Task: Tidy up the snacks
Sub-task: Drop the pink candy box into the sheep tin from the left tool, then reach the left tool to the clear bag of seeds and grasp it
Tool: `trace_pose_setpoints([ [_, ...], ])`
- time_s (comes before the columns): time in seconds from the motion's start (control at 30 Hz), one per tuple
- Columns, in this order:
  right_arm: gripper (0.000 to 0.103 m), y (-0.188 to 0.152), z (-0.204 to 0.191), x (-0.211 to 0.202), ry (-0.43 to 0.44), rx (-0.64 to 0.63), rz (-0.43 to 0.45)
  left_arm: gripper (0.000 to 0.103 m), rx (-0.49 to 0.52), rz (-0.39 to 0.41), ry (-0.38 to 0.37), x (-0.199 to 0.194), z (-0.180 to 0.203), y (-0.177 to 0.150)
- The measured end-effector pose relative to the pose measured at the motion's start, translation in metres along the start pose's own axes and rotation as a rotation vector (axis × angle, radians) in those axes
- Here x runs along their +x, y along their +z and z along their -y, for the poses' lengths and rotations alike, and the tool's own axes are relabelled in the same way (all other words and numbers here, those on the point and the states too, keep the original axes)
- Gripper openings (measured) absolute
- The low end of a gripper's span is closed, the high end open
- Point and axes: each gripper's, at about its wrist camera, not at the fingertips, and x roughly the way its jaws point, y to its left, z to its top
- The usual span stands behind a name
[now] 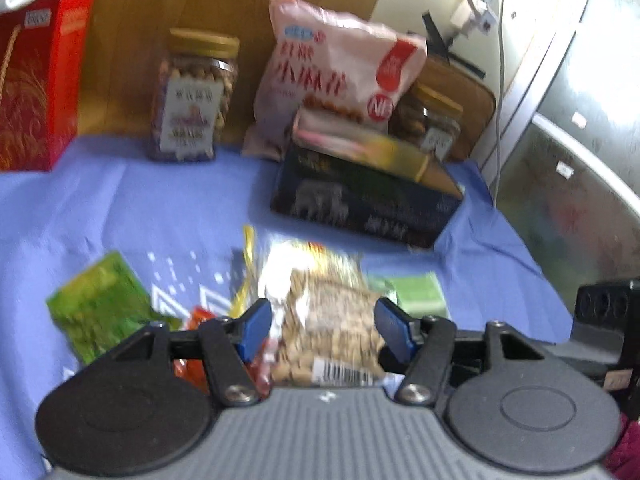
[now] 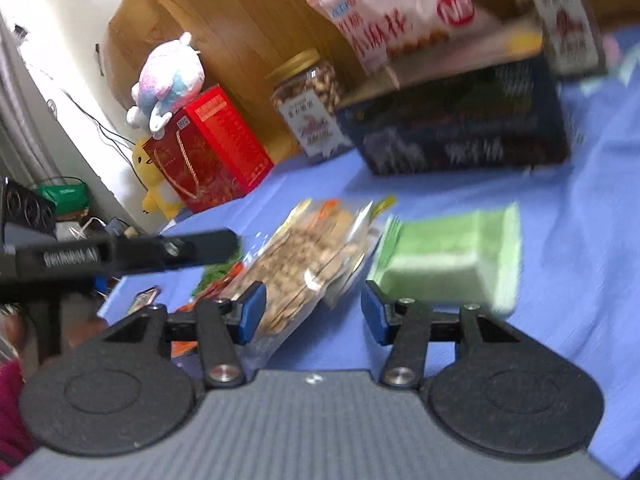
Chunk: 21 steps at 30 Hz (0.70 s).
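Observation:
A clear bag of nuts (image 1: 320, 312) lies on the blue cloth, between the blue pads of my left gripper (image 1: 324, 328), whose jaws stand open around it. The same bag shows in the right wrist view (image 2: 304, 264). My right gripper (image 2: 312, 312) is open and empty, just in front of a light green packet (image 2: 448, 256) that also shows in the left wrist view (image 1: 416, 292). A dark box (image 1: 364, 200) with a pink bag (image 1: 332, 76) leaning behind it stands further back. A green packet (image 1: 96, 304) and orange wrappers (image 1: 196, 328) lie at the left.
Two gold-lidded jars (image 1: 192, 96) (image 1: 432, 124) and a red gift box (image 1: 36, 84) stand along the wooden back wall (image 1: 224, 4). A metal cabinet (image 1: 576, 152) is at the right. Plush toys (image 2: 168, 76) sit on and beside the red box (image 2: 208, 152). The left gripper's body (image 2: 120, 256) crosses the right wrist view.

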Motion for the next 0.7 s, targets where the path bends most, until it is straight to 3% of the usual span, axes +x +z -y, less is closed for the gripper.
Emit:
trace_pose_setpoints([
  [0.03,0.045,-0.002,-0.001,0.003,0.005,0.020,-0.017,0.059,-0.001,-0.006,0.001,0.002,0.000,-0.004],
  [0.07,0.029,-0.003,-0.001,0.005,0.003,0.037,-0.033,0.059,0.001,-0.005,-0.002,0.003,0.002,-0.007],
  [0.1,0.025,-0.002,0.000,0.004,0.002,0.053,-0.039,0.062,0.012,0.002,0.002,0.003,0.006,-0.011],
  [0.2,0.021,-0.005,-0.001,-0.010,-0.002,0.068,-0.014,0.062,0.028,-0.003,-0.020,0.000,0.013,-0.018],
  [0.4,0.014,-0.023,0.015,-0.045,-0.041,0.086,0.007,0.061,0.052,-0.075,-0.138,0.009,0.040,-0.037],
  [0.57,0.014,-0.037,0.016,-0.067,-0.095,0.032,0.038,0.063,0.130,-0.098,-0.161,0.015,0.068,-0.052],
  [0.7,0.014,-0.040,0.009,-0.070,-0.158,-0.063,0.078,0.066,0.114,-0.082,-0.143,0.012,0.067,-0.050],
])
